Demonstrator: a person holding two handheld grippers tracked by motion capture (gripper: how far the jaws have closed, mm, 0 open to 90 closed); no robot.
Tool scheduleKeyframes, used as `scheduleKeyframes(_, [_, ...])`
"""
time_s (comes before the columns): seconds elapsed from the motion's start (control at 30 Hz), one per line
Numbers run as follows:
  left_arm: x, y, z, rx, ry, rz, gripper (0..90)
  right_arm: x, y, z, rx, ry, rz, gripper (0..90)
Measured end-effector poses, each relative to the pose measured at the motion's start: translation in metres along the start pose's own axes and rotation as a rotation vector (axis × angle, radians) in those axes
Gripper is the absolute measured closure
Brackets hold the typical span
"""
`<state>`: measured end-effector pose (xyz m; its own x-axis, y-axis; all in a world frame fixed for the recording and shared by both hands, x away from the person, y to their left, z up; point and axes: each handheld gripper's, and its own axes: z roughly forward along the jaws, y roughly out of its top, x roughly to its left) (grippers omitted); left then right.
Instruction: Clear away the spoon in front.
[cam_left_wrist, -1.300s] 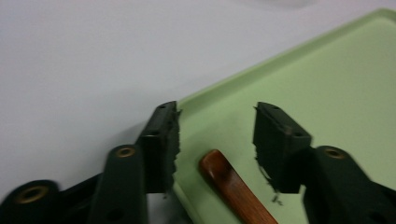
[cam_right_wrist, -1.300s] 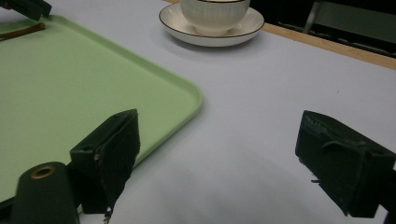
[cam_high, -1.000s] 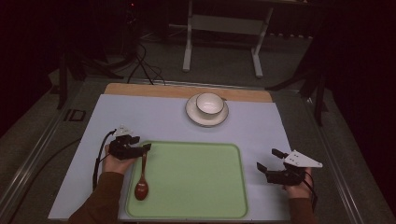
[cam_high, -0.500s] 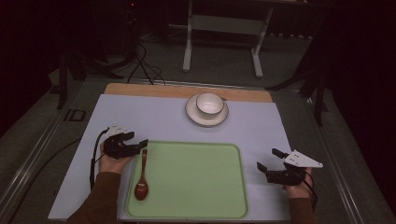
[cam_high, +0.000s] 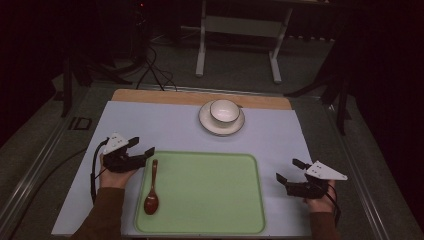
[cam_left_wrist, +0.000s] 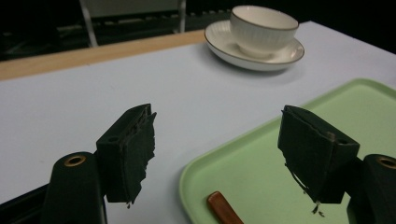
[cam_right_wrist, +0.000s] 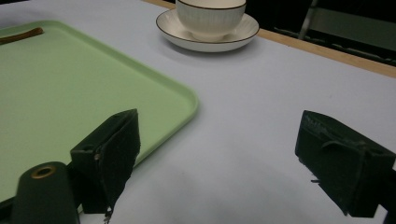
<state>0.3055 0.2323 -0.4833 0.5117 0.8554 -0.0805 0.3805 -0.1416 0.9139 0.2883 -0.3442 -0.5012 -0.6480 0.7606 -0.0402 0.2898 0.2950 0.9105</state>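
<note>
A brown wooden spoon (cam_high: 152, 187) lies lengthwise on the left part of a green tray (cam_high: 205, 200), bowl end toward me. My left gripper (cam_high: 142, 146) hovers just off the tray's far left corner, beside the spoon's handle tip (cam_left_wrist: 223, 207). Its jaws have just been opening and stand open with nothing between them (cam_left_wrist: 217, 135). My right gripper (cam_high: 287, 169) rests open over the mat to the right of the tray (cam_right_wrist: 70, 79), holding nothing (cam_right_wrist: 217, 140). A white cup (cam_high: 223, 111) stands on its saucer (cam_high: 221, 127) behind the tray.
A pale mat (cam_high: 165, 125) covers the table, with a wooden strip (cam_high: 165, 96) along its far edge. Beyond it, cables (cam_high: 150, 70) and a metal stand (cam_high: 240, 30) stand on the dark floor. A cable (cam_high: 93, 175) trails from the left gripper.
My left gripper has drawn back to the left, away from the spoon's handle, and risen slightly. The spoon stays where it lay on the tray. The right gripper has not moved.
</note>
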Motion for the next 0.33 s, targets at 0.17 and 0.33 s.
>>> scheduleKeyframes(0.17, [0.006,0.000,-0.014,-0.042,0.047,-0.006,26.8,-0.001,0.000,-0.002,-0.014,-0.005,0.000,13.8])
scheduleKeyframes(0.33, [0.012,-0.001,-0.025,-0.076,0.084,-0.018,26.8,-0.001,0.001,-0.003,-0.028,-0.002,-0.003,13.8])
